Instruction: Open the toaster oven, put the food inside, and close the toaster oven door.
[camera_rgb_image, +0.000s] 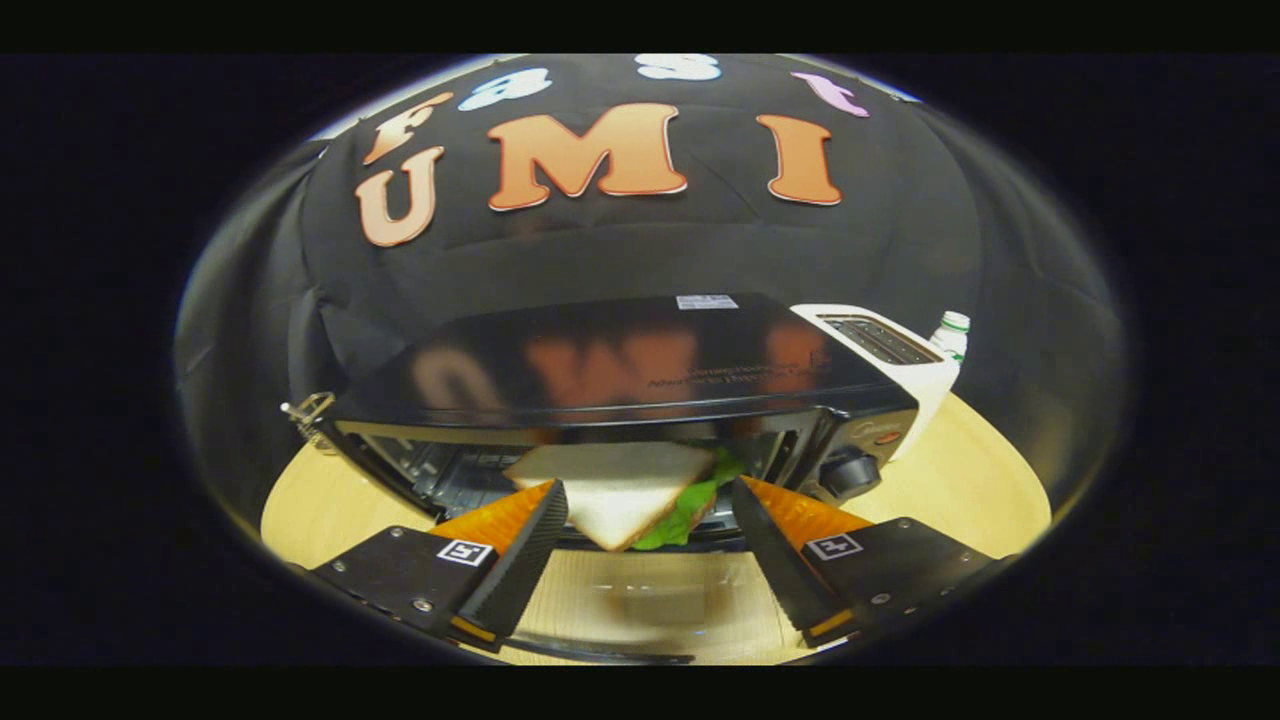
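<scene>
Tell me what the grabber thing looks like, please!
The gripper has two flat, wedge-shaped fingers with ribbed inner faces. Each one sits on a black plate held by small silver screws. Each plate has a little white square sticker with a black pattern. No cables or sleeves can be seen.

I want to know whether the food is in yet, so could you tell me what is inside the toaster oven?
A triangular sandwich with green lettuce sits in the toaster oven opening, ahead of the open claw. The sandwich hides the rack below and the back wall.
</scene>
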